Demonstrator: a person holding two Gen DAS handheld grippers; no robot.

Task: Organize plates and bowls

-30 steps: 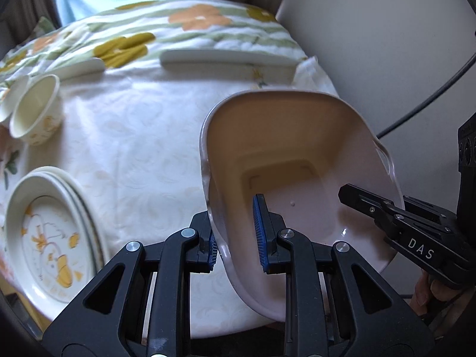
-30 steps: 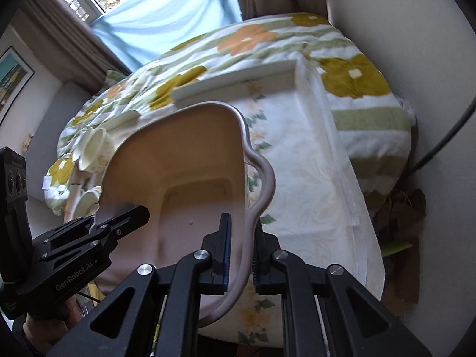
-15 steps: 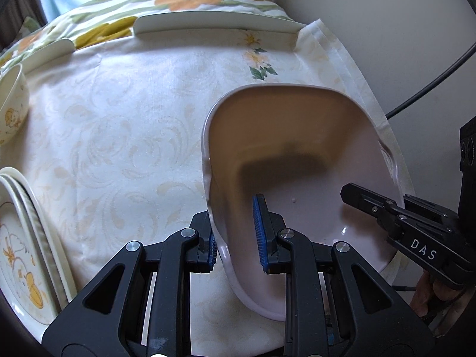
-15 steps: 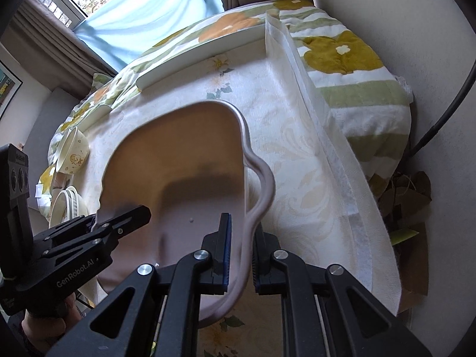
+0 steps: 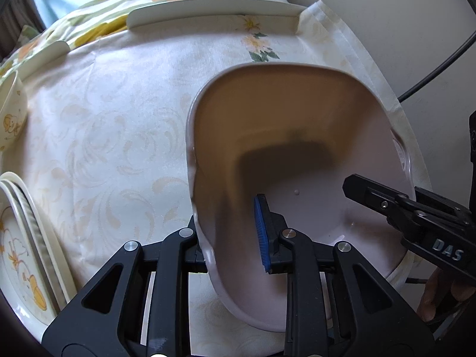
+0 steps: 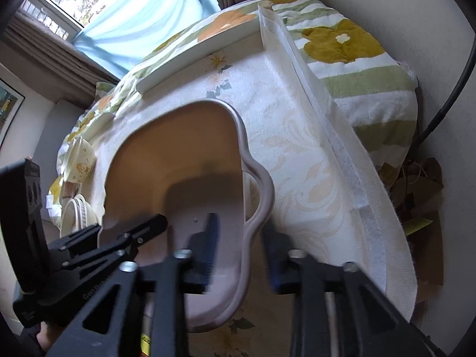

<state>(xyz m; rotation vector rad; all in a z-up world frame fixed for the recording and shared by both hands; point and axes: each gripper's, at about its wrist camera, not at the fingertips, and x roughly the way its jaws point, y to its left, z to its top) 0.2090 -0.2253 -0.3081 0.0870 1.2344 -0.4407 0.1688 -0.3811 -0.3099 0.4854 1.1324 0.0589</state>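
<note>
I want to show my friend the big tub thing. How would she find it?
Look at the table with the pale flowery tablecloth. Near the edge by the wall sits the pinkish-beige basin, with a wavy rim and handle. It is plain, deep and much bigger than the duck-patterned plates and bowl at the other side.

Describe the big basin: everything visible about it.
The basin is pale pinkish-beige, smooth like plastic, rounded-rectangular, with a rolled rim and a looped side handle. It is empty and sits on the tablecloth near the table's right edge. The left hand-held gripper pinches its near-left wall; the right hand-held gripper straddles the handle side, jaws opening.
</note>
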